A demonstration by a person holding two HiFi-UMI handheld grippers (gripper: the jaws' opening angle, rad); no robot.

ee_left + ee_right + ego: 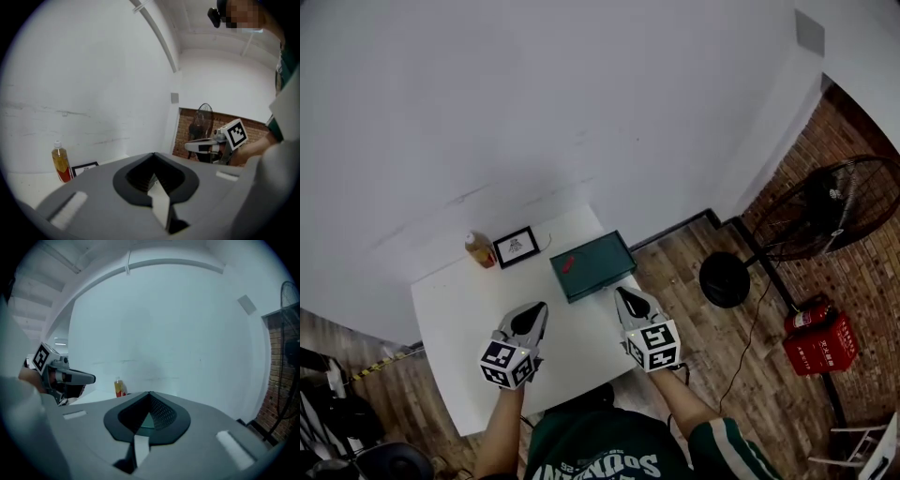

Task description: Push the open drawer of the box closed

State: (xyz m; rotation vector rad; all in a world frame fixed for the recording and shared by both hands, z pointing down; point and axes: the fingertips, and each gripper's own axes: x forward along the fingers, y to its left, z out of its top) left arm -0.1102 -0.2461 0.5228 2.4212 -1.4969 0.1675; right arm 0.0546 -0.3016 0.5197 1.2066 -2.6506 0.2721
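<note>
In the head view a dark green box with a small red thing on its lid sits at the far right of the white table. At this size I cannot make out the drawer. My left gripper hovers over the table's middle, left of and nearer than the box, its jaws closed to a point and empty. My right gripper is shut just off the box's near right corner, holding nothing. The box is hidden in both gripper views, where each gripper's own jaws meet at the tip.
An amber bottle and a small black picture frame stand at the table's far edge, left of the box. On the wooden floor to the right are a standing fan and a red fire extinguisher box.
</note>
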